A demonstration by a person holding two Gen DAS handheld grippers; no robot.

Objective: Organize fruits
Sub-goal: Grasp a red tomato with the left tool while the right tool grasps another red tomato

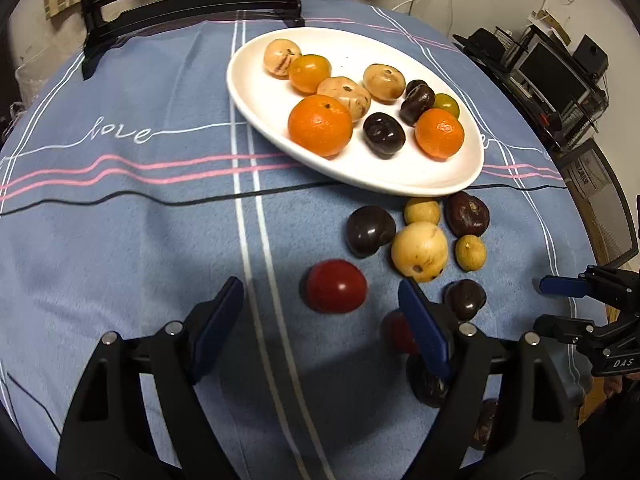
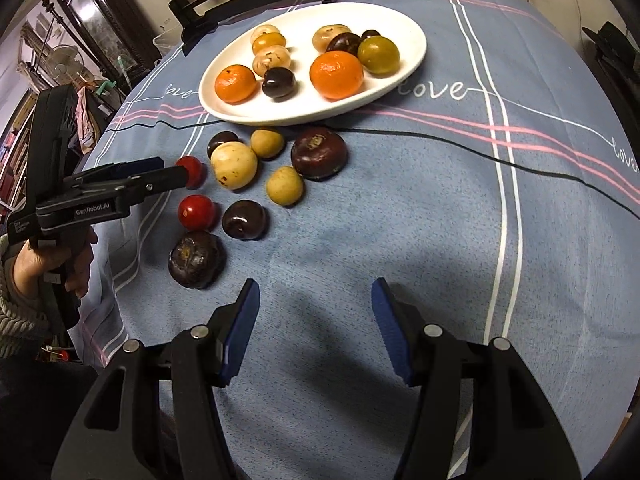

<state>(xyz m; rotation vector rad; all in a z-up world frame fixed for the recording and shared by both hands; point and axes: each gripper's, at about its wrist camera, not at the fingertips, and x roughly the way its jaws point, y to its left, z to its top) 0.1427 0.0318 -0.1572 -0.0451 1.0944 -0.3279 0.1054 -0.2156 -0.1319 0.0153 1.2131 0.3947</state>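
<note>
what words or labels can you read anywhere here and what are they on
"love": stitched in white script on the blue tablecloth, left of the white plate; it repeats right of the plate and again toward the right edge in the right wrist view.
"GenRobot.AI": white print on the left gripper body.
"DAS": white letters on the right gripper body.
Small white print low on the left gripper's body: too small to read.

Loose fruits [image 1: 420,252] lie on the tablecloth [image 1: 140,240] before the plate [image 1: 400,176].

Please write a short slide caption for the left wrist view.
Open left tongs near a red tomato, plate of fruit beyond.
</note>
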